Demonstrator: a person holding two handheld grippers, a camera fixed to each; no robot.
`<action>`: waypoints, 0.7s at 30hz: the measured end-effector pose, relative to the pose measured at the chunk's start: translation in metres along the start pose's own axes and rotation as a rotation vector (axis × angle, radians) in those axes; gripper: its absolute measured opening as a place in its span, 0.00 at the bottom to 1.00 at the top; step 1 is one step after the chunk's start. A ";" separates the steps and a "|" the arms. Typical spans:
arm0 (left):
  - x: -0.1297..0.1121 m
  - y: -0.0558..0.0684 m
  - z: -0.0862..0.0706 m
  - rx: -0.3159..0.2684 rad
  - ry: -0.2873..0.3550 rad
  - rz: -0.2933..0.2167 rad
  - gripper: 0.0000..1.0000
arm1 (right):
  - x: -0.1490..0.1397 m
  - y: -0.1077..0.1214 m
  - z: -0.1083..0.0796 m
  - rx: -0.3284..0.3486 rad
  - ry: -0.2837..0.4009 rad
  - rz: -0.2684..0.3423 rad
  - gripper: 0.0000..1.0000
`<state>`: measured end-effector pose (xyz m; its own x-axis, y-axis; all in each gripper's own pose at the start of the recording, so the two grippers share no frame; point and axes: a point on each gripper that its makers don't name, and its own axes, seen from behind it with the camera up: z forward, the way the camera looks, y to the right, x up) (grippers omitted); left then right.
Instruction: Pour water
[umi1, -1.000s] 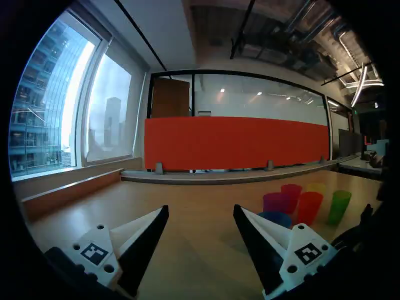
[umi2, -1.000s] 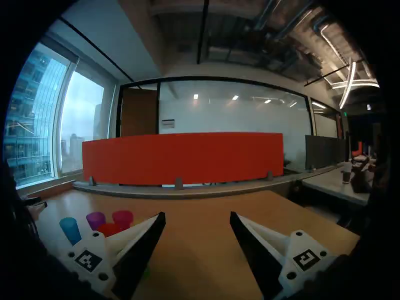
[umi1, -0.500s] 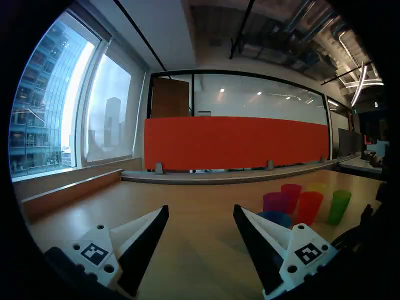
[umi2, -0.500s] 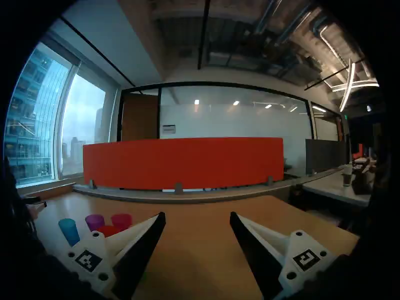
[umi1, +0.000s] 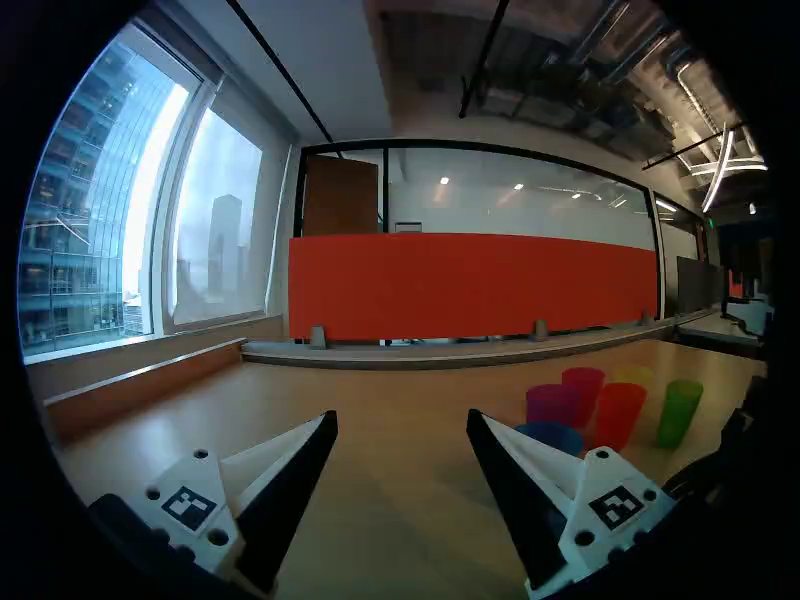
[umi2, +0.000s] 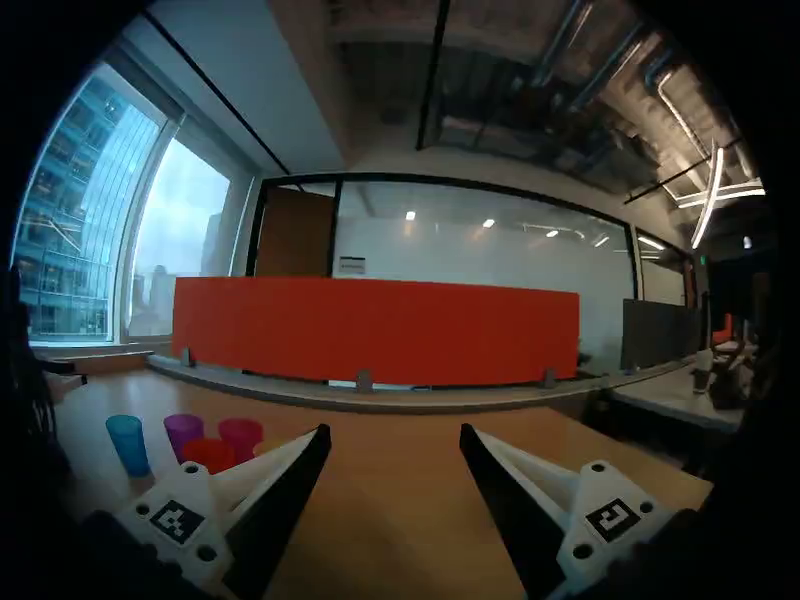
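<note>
Left gripper view gives us the cups (umi1: 619, 410) on the pale wooden desk (umi1: 300, 390), grouped at about 4 o'clock from the middle of the picture, just past the right-hand finger. They are small plastic tumblers, plain and translucent, each a single colour, all upright. We count six. A purple cup (umi1: 548, 403) and a pink cup (umi1: 583, 383) stand toward the back, with a red cup (umi1: 619, 418) in front of them and a yellow cup (umi1: 636, 373) behind the red one. A green cup (umi1: 679, 412) stands slightly apart at the 3 o'clock end. A blue cup (umi1: 552, 436) is nearest us, partly hidden by the finger. Whether any holds water we cannot tell. The left gripper (umi1: 400, 414) has its fingers spread wide above bare desk, with nothing between them.

In the right gripper view the cluster sits at 8 o'clock. The blue one stands alone at the 9 o'clock end, and the rest are partly behind the left-hand finger. The right gripper (umi2: 393, 428) is likewise spread wide and holds nothing.

As for writing, each finger carries a square black-and-white coded marker (umi1: 188, 507), a pattern and not letters. A small sign (umi2: 350, 265) shows on the white wall at 12 o'clock, above the orange-red partition (umi1: 470, 285); it is too small for us to read.
</note>
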<state>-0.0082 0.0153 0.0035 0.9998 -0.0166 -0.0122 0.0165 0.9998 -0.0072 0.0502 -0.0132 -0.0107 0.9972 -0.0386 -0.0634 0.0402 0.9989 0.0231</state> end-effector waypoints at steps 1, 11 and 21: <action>0.000 0.000 0.000 0.000 0.000 0.000 0.96 | -0.001 -0.001 0.001 0.003 0.000 0.005 1.00; 0.000 0.000 0.000 0.000 0.000 0.000 0.96 | -0.020 0.002 0.008 0.001 -0.019 0.038 1.00; 0.000 -0.001 0.000 0.000 0.000 0.000 0.96 | -0.046 0.013 0.009 -0.027 -0.052 0.044 1.00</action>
<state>-0.0081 0.0145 0.0038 0.9998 -0.0165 -0.0123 0.0164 0.9998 -0.0072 0.0051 0.0010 0.0014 0.9999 0.0048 -0.0109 -0.0049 1.0000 -0.0028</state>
